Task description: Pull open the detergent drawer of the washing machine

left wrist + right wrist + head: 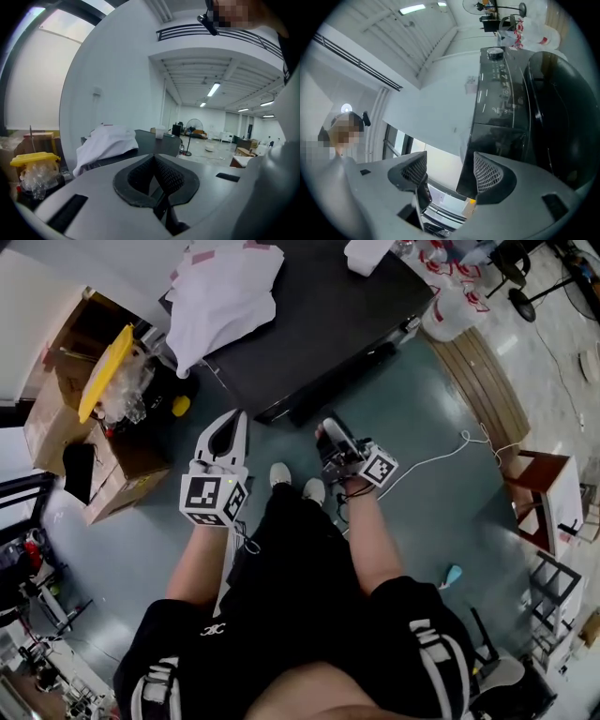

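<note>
Black front-load washing machine [319,324] fills the top centre of the head view, w/ a crumpled white cloth [220,292] heaped on its lid. The person stands right in front of it in black shorts, white shoes [279,474] on the grey-green floor. Cardboard boxes [56,399] sit to the left of the machine, and a clear tub w/ yellow lid [105,371] rests on them. A wooden stool [539,488] is well off to the right, a white plastic bag [455,296] is at top right, and a white cable [441,457] snakes across the floor. Left gripper [228,427] is held low by the machine's left front corner. Its own view has the pads pressed together w/ nothing between them, pointing past the cloth toward the open hall. Right gripper [330,427] is near the machine's front, not touching. In the right gripper view its jaws stand apart & empty, aimed at the front panel. The detergent drawer [499,138] shows there as the dark panel at the end of the control strip. It sits beyond the right jaw pad, flush w/ the front, i.e. shut. The round control knob [494,53] is at the strip's other end.
</note>
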A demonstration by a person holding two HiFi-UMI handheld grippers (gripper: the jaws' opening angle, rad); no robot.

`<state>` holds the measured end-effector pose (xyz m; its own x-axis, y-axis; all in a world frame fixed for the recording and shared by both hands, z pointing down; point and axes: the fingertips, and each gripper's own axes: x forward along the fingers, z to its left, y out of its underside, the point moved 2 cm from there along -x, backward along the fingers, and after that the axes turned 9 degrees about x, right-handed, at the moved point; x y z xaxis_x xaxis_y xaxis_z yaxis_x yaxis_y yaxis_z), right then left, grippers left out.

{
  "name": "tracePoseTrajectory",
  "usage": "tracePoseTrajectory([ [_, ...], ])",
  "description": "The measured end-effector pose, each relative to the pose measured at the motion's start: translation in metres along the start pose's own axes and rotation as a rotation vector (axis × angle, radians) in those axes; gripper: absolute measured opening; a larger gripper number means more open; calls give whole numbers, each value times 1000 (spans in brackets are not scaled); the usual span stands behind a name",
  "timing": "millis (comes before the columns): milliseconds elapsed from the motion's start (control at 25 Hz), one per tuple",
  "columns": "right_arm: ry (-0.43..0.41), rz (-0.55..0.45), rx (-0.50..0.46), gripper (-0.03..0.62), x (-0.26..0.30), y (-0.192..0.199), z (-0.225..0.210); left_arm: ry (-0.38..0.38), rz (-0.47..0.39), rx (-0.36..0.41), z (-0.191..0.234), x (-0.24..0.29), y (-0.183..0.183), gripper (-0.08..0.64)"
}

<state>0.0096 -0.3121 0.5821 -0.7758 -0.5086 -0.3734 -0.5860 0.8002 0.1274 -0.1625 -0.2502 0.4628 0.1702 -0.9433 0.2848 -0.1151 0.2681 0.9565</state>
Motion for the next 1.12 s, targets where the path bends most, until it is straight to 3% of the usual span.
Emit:
tracePoseTrajectory([
  [480,13,13,111,298,7,26,-76,-38,57,-41,16,-11,56,0],
  [840,14,60,148,298,24,44,-100,-61,79,-60,31,-17,77,0],
  [1120,-72,62,163,298,45,44,-101,-62,80,-57,39,-18,79,0],
])
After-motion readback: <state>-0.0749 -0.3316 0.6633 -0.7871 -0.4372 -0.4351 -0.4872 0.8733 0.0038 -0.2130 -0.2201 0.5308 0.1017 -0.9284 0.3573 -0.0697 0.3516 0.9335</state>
